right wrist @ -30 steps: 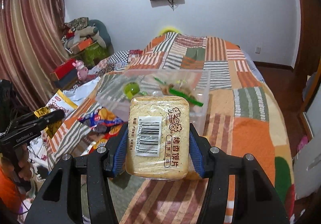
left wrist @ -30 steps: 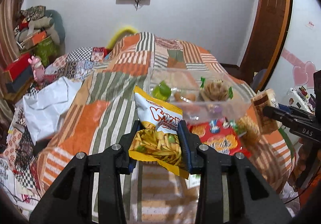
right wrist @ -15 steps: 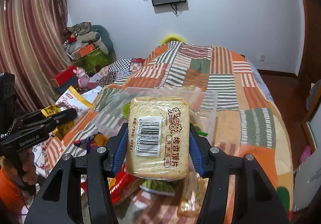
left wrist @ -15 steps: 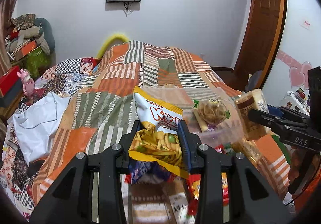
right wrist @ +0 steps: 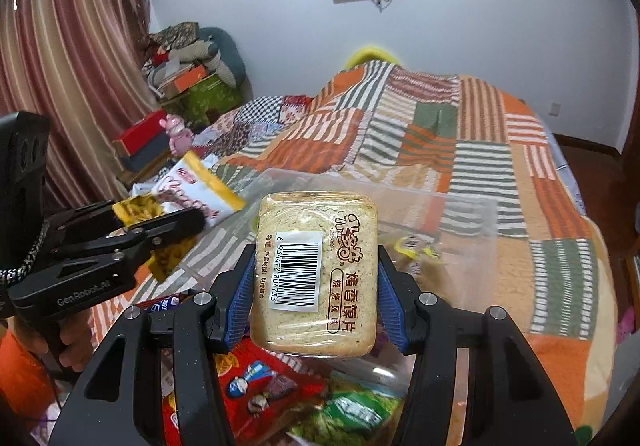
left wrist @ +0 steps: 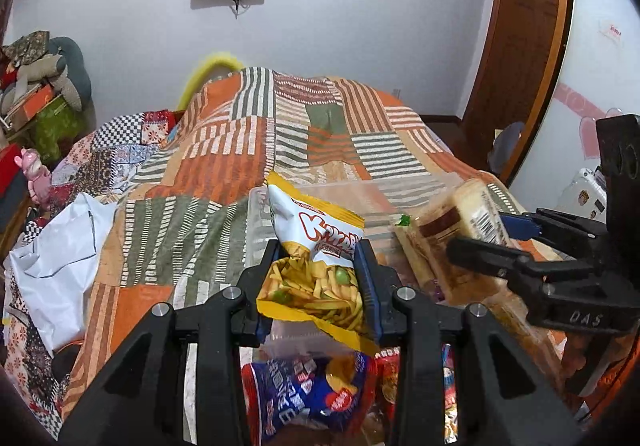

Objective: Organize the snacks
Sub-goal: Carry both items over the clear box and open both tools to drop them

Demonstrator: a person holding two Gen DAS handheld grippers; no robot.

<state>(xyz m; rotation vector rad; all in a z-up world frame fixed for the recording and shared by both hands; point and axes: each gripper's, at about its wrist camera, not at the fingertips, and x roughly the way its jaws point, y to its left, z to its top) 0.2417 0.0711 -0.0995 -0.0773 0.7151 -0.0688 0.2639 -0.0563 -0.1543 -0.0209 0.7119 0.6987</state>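
Observation:
My left gripper [left wrist: 318,278] is shut on a yellow-and-white chip bag [left wrist: 316,258] and holds it above the near end of a clear plastic box [left wrist: 360,192] on the bed. My right gripper [right wrist: 316,278] is shut on a beige packet of toasted bread slices [right wrist: 316,274] with a barcode label, also above the box [right wrist: 460,214]. The bread packet [left wrist: 452,242] and right gripper [left wrist: 496,242] show at the right of the left wrist view. The chip bag [right wrist: 192,194] and left gripper [right wrist: 160,222] show at the left of the right wrist view.
Loose snack packets lie on the bed below the grippers: a blue one [left wrist: 304,394], a red one [right wrist: 256,386] and a green one [right wrist: 360,410]. The striped patchwork quilt [left wrist: 280,134] covers the bed. A white cloth [left wrist: 56,250] lies at its left edge. Clutter [right wrist: 188,70] stands by the curtain.
Both grippers have moved forward toward the box with their packets held. The box now lies close below them, and the loose packets have slid to the bottom of both views.

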